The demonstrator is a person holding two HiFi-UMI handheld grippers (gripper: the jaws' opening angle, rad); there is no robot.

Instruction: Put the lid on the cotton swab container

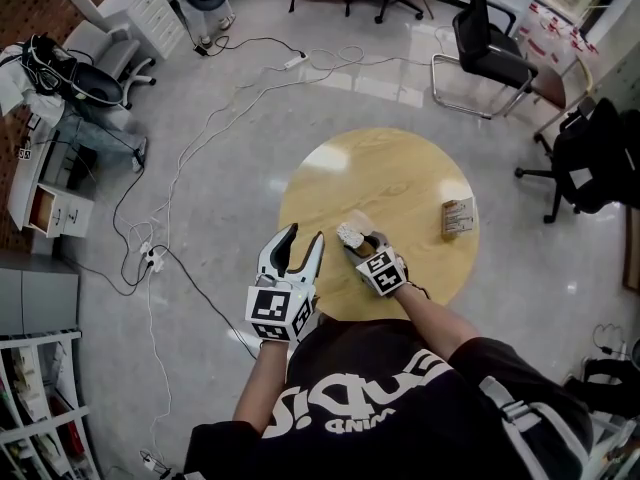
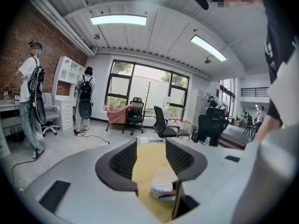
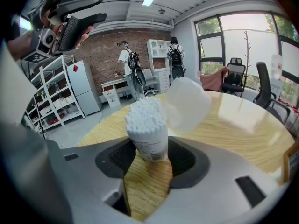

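**Lid not yet on the swab container**

The right gripper has its fingers closed on the open cotton swab container, which stands upright near the surface's near edge with its swab tips bare. The lid, translucent white, lies tipped just beyond it, untouched. The left gripper hangs off the near-left edge, fingers spread wide with nothing between them. The container is steadied; picking up the lid and capping remain, probably for the left. The surface is round and wooden, with a small box near its right edge. Around it are a grey floor, cables, office chairs and a brick wall.
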